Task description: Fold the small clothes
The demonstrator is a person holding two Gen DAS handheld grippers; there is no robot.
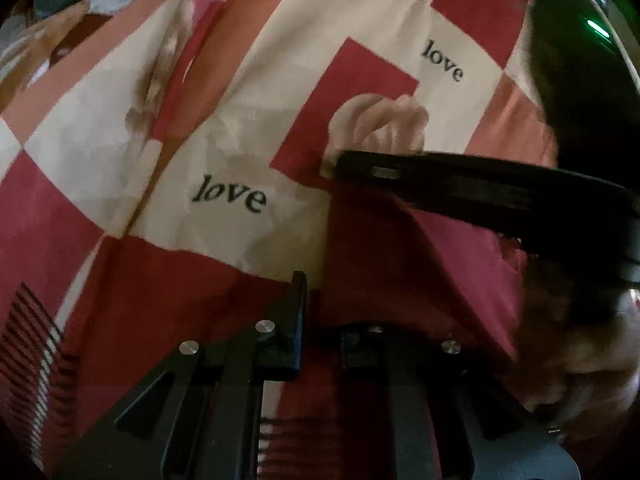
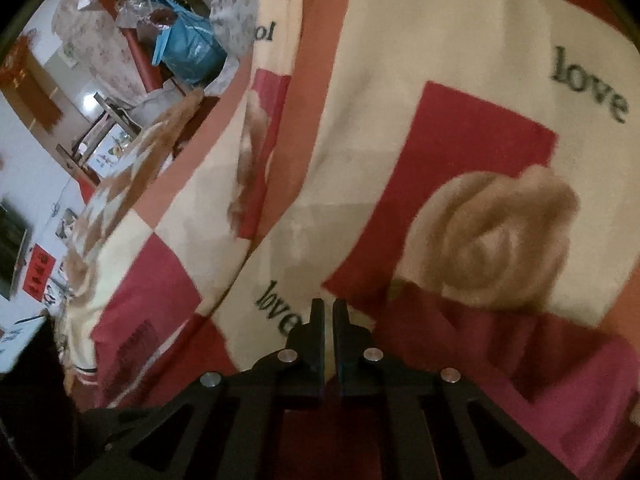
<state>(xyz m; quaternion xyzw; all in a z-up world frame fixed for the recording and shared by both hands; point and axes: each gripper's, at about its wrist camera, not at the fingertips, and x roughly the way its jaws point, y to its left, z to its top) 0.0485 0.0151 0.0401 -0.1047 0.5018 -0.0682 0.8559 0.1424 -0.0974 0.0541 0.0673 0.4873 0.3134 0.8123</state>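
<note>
1. The dark red garment [image 1: 400, 264] rises in a fold between the fingers of the left tongs [image 1: 320, 308], which seem clamped on it, though blur hides the right finger.
2. The right tongs [image 2: 328, 320] stand nearly closed, a thin gap showing, with the garment [image 2: 500, 352] just beside them.
3. Beneath lies a patchwork bedspread [image 2: 380, 80] printed "love" with roses.
4. A blue bag [image 2: 192, 52] sits in the cluttered room beyond.

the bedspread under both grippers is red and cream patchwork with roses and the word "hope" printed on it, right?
Not quite: the printed word is "love", not "hope". Both wrist views show it. The rest holds: the bedspread is red and cream patchwork with roses.
</note>
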